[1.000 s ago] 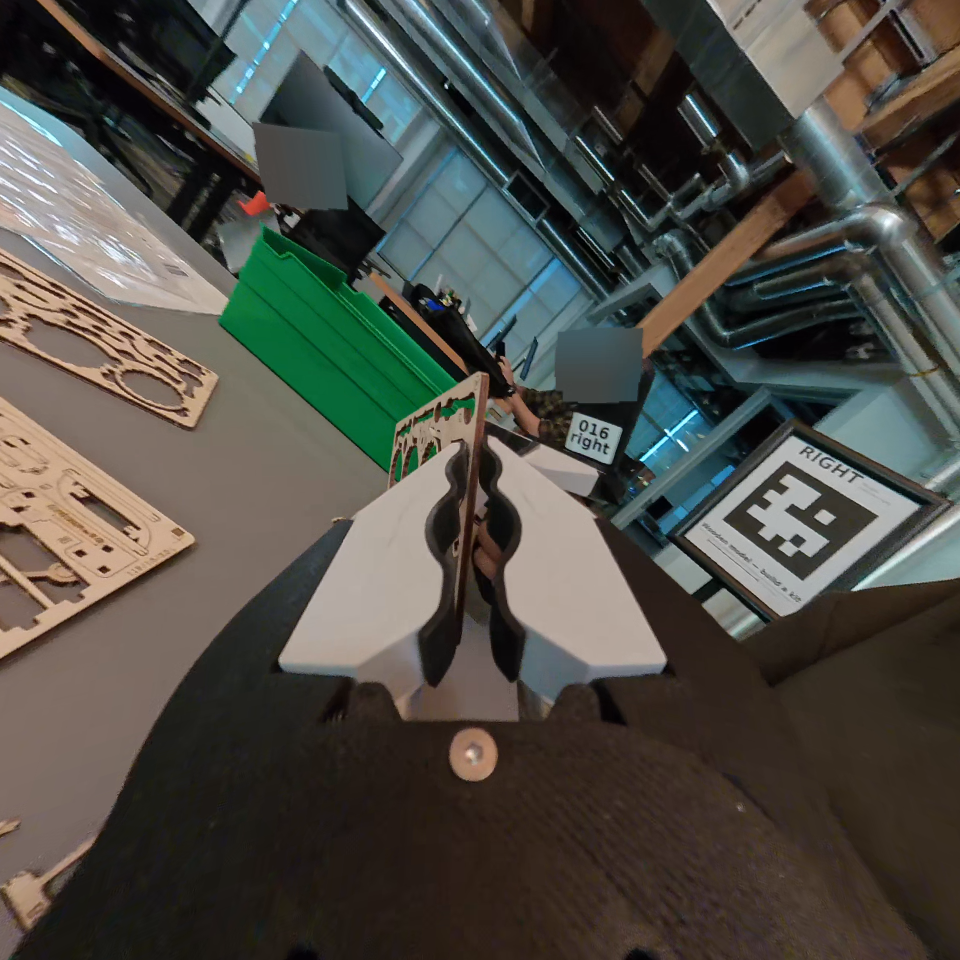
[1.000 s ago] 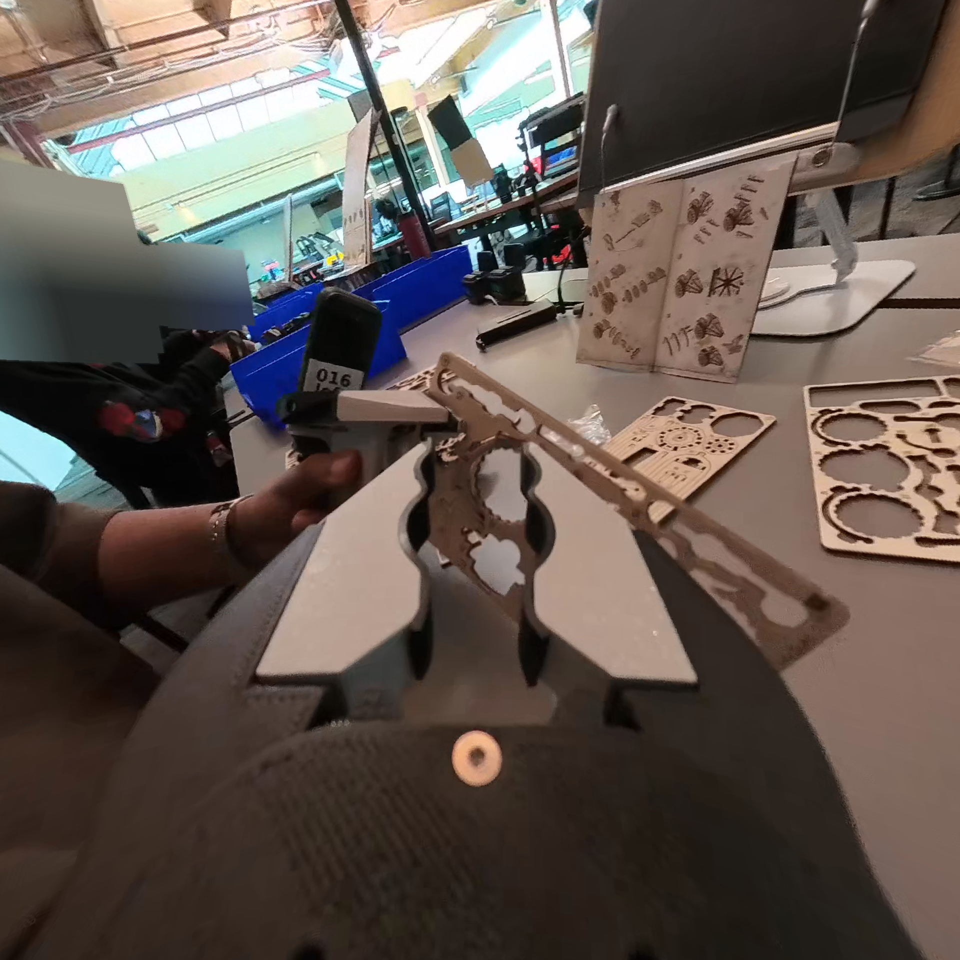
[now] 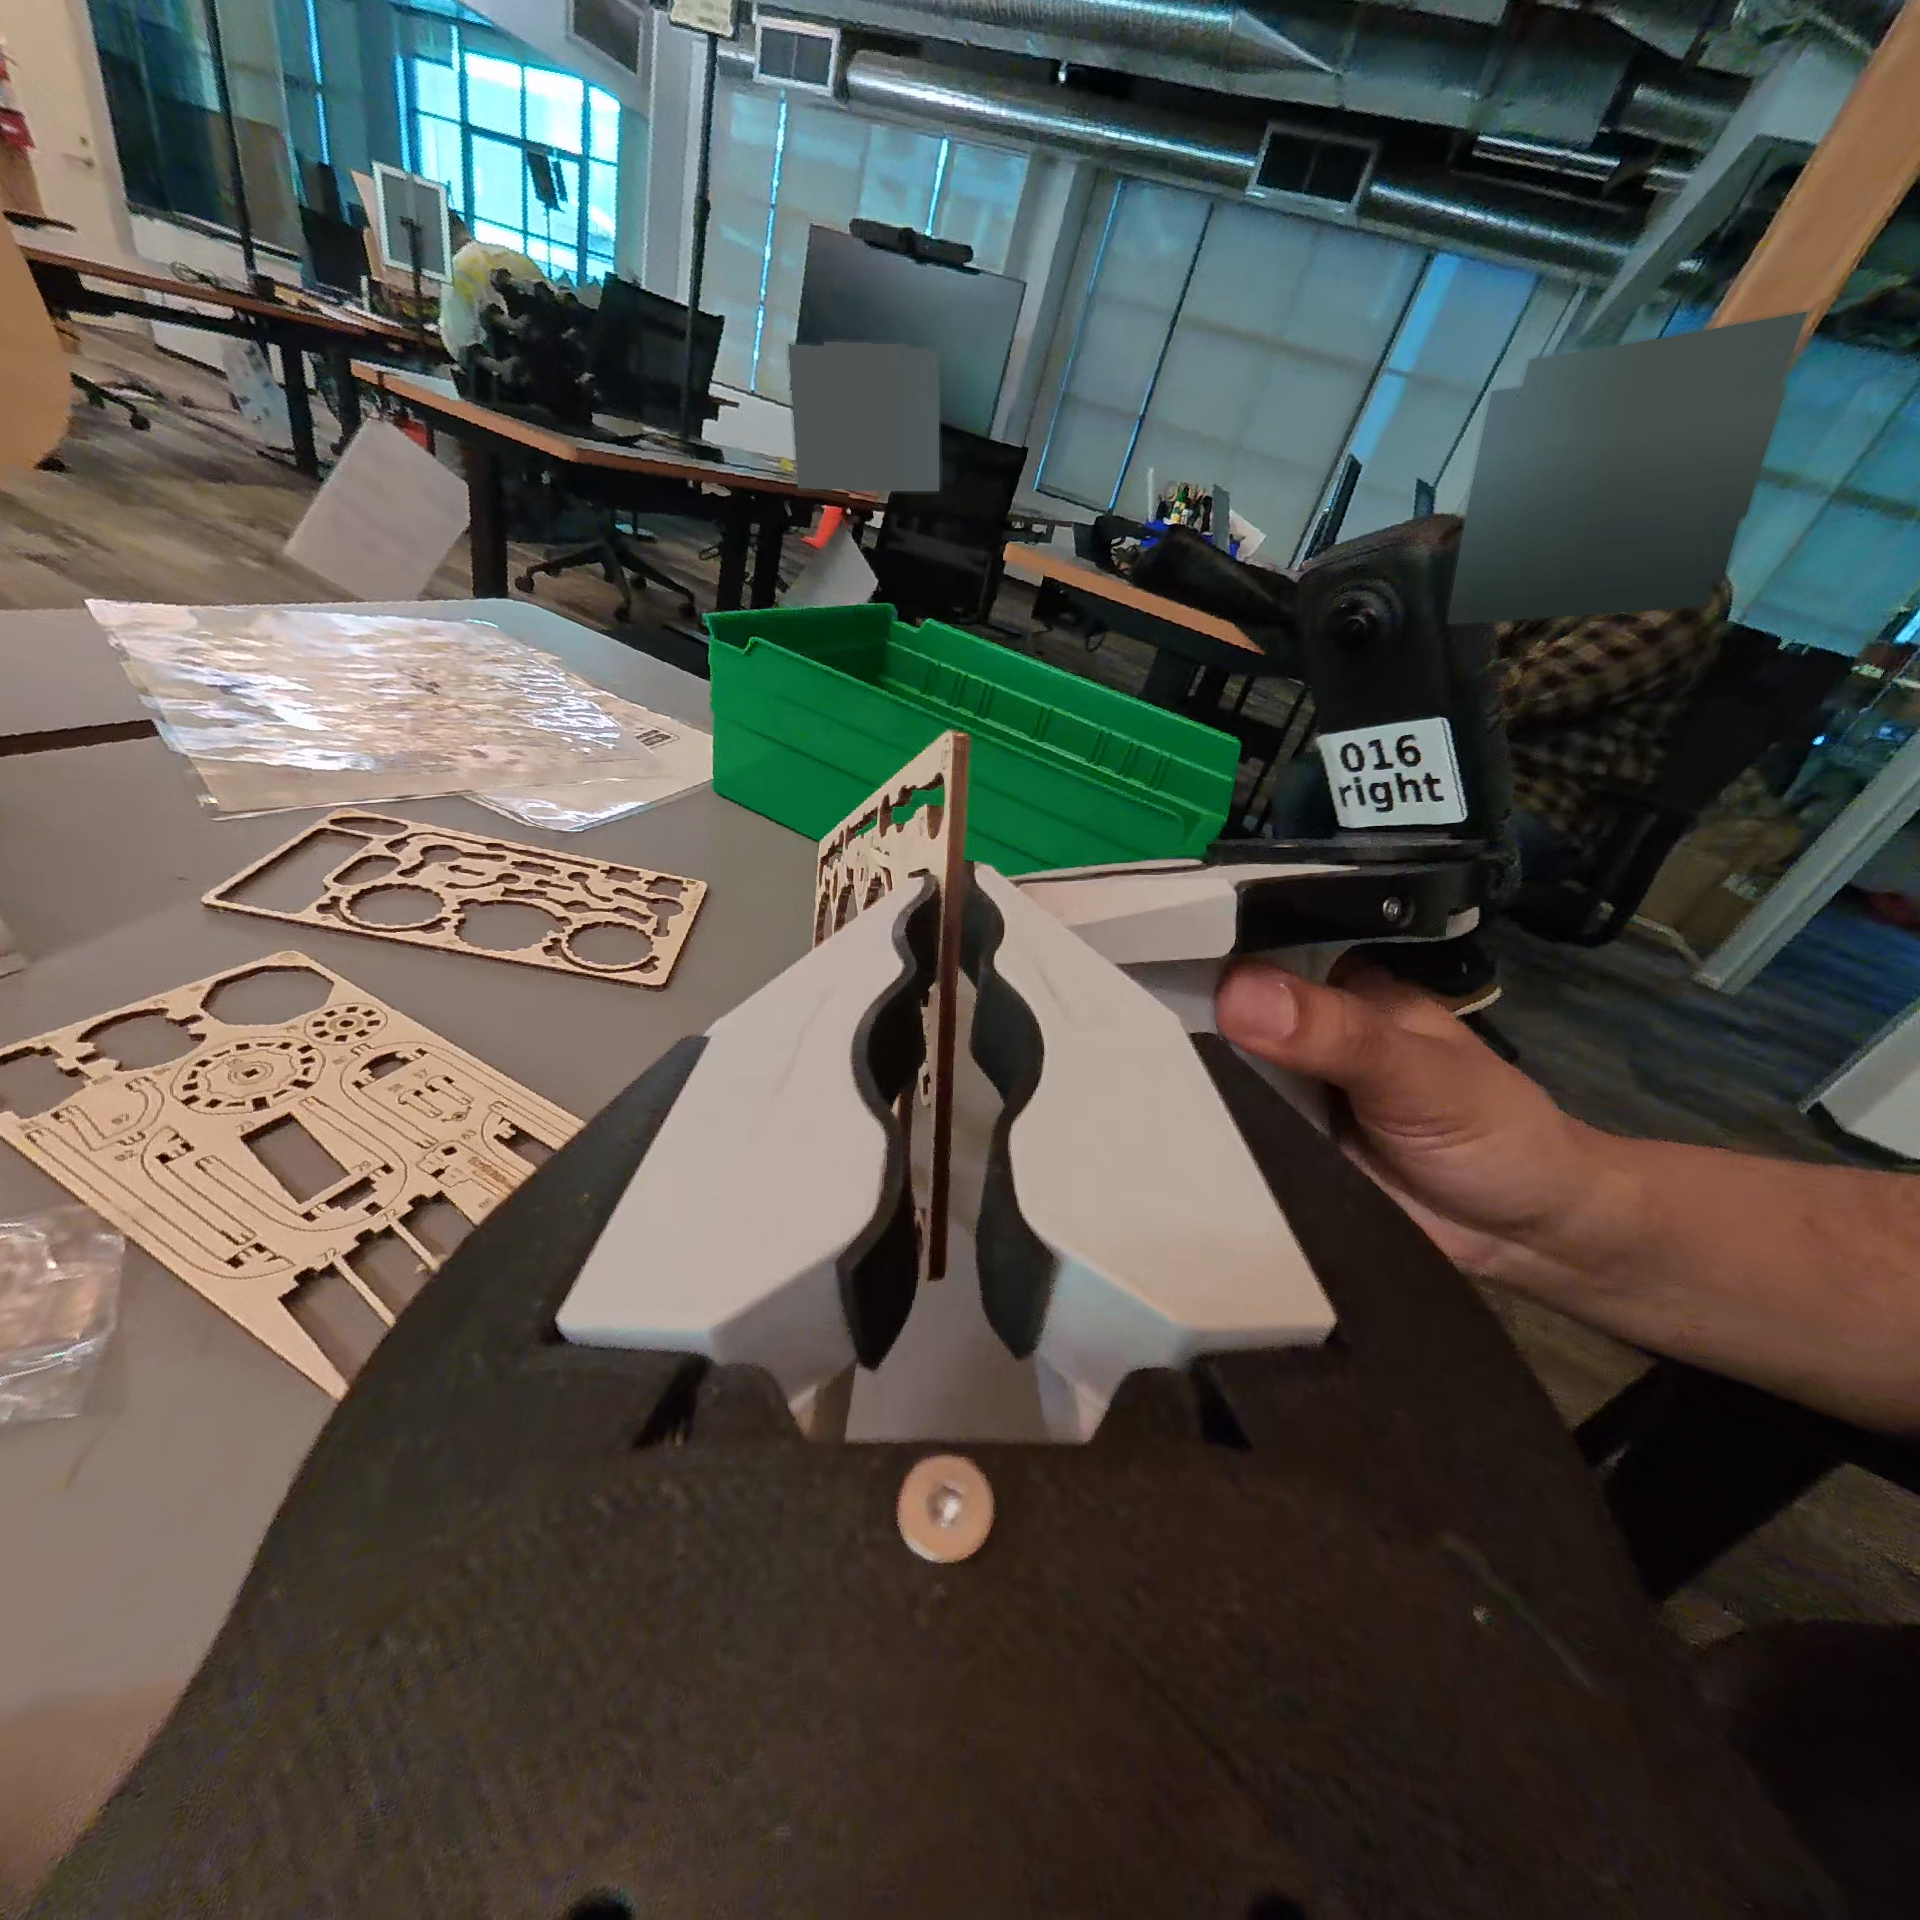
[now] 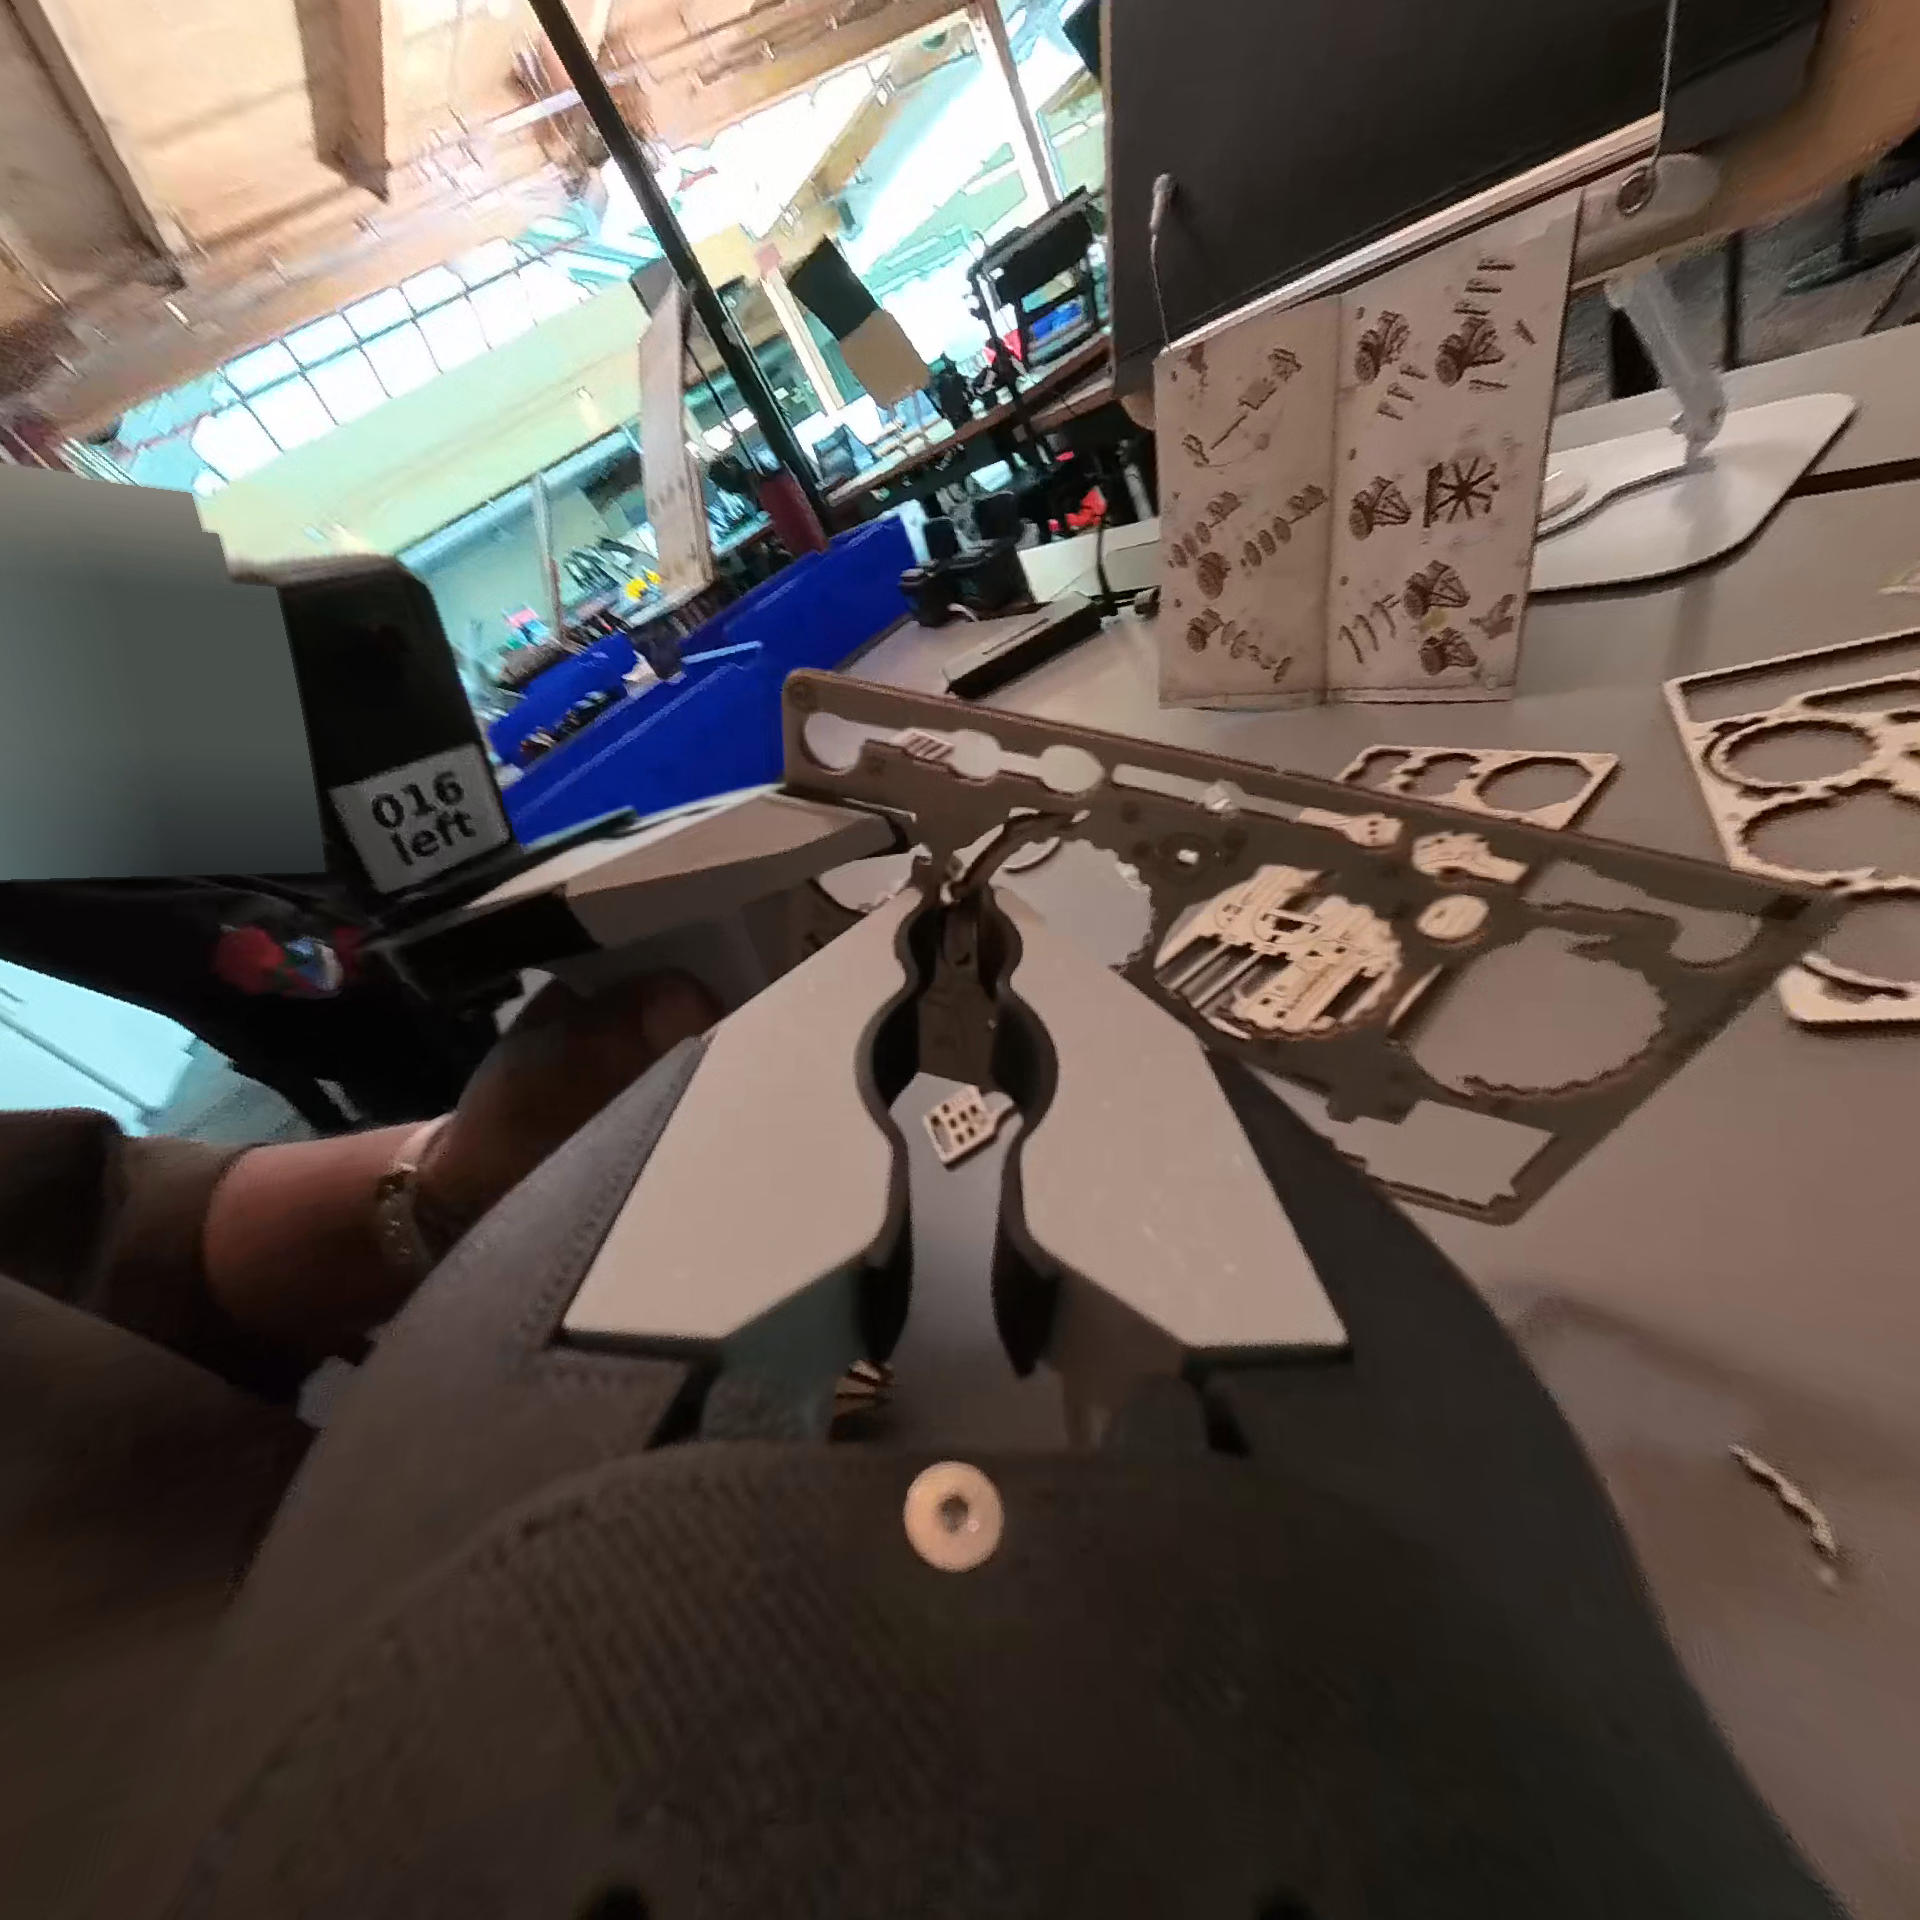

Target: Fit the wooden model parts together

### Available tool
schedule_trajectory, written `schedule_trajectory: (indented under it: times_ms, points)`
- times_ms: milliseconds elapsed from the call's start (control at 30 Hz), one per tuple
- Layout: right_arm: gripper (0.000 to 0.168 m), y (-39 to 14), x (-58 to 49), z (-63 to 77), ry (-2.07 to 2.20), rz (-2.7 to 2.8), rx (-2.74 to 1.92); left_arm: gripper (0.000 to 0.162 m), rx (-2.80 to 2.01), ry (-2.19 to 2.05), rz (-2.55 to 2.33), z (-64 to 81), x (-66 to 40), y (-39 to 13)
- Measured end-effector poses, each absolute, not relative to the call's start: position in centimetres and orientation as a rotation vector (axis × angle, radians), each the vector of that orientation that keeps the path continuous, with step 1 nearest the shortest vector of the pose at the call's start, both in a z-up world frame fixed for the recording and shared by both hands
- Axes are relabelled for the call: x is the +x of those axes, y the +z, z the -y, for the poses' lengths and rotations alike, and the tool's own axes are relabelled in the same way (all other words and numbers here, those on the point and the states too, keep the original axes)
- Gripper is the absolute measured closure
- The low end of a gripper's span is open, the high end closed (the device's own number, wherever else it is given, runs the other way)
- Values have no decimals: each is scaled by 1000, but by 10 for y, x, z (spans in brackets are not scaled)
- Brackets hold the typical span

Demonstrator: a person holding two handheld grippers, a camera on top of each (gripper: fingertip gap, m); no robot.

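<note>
- Holding the thin laser-cut wooden parts sheet (image 3: 948, 935) edge-on above the grey surface (image 3: 312, 894), my left gripper (image 3: 945, 914) has its fingers closed on it.
- My right gripper (image 4: 954, 914) pinches the same sheet (image 4: 1351, 935), fingers nearly together.
- Other wooden sheets (image 3: 457, 899) lie flat near a green plastic bin (image 3: 966, 727).

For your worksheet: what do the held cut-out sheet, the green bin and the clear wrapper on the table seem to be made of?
Sheet: thin plywood, probably; pale matt face, dark brown, seemingly laser-burnt edge. Bin: moulded plastic; even glossy green, ribbed walls. Wrapper: clear plastic film; wrinkled, reflective.
</note>
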State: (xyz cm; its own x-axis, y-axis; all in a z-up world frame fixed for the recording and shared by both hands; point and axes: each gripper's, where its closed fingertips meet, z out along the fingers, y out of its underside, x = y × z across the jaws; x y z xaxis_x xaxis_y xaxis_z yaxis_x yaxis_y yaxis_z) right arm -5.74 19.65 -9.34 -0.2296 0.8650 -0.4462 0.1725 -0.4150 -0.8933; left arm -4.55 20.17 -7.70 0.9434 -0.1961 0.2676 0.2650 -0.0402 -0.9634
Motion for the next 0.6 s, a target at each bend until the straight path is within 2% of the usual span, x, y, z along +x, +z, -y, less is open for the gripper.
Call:
schedule_trajectory:
  times_ms: [67,200,433,600]
  points:
    - [164,-92,-57,-198,1679,1263,-1485,162,-1558,-457,76,-201,-45,-76]
    - [165,-107,-62,-207,1945,1121,-1691,160,-1602,-598,85,-206,-30,-91]
    - [163,-100,-57,-202,1762,1309,-1506,162,-1539,-737,202,-202,-52,-84]
    - [165,-107,-61,-206,1878,1184,-1612,160,-1563,-782,168,-205,-33,-91]
